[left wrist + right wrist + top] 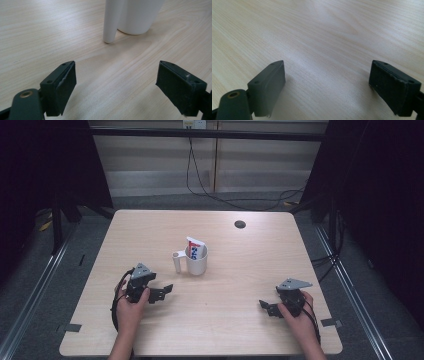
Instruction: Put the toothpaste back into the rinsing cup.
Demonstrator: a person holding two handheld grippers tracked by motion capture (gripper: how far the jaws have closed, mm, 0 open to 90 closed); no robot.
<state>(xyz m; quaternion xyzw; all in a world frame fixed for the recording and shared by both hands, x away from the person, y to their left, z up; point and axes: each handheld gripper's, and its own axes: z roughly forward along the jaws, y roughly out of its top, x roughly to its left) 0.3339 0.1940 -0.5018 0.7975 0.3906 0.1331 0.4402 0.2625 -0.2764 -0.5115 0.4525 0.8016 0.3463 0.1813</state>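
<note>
1. The high view looks forward and down on the whole tabletop.
2. The left gripper view sits low, close to the mug at its top edge.
3. The right gripper view skims bare wood.

Mug at the middle of the bench, tube standing in it, left gripper near-left of the mug, right gripper well apart at near right, both resting on the bench
</note>
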